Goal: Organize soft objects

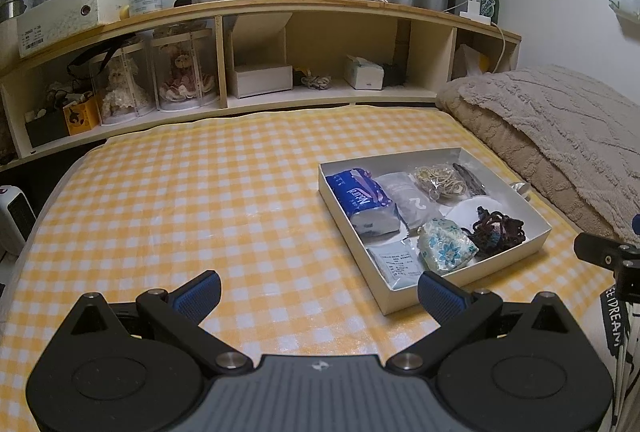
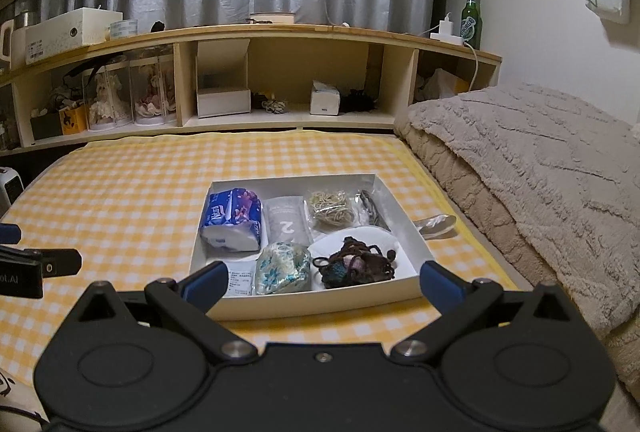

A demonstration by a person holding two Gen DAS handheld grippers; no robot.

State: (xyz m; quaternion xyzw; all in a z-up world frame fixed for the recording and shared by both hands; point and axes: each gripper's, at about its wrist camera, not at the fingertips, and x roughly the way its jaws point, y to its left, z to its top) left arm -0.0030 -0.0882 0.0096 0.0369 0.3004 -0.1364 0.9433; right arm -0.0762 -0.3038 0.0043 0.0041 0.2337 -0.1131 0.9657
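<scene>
A shallow white box (image 1: pixel 400 299) (image 2: pixel 320 306) sits on the yellow checked bed cover. It holds a blue tissue pack (image 1: pixel 366 201) (image 2: pixel 234 220), a grey pouch (image 1: pixel 408 199) (image 2: pixel 288 222), a bag of rubber bands (image 1: pixel 438 179) (image 2: pixel 330 211), a floral pouch (image 1: pixel 446 246) (image 2: pixel 282 268) and a dark crocheted bundle (image 1: pixel 498 228) (image 2: pixel 352 266). My left gripper (image 1: pixel 320 292) is open and empty, left of the box's near corner. My right gripper (image 2: pixel 320 282) is open and empty, just before the box's front wall.
A folded beige blanket (image 1: pixel 560 135) (image 2: pixel 540 191) lies right of the box. A wooden headboard shelf (image 1: pixel 260 11) (image 2: pixel 280 31) with dolls, boxes and a green bottle (image 2: pixel 471 13) stands behind. A white heater (image 1: pixel 14 216) is at the left. A pale object (image 2: pixel 436 224) lies beside the box.
</scene>
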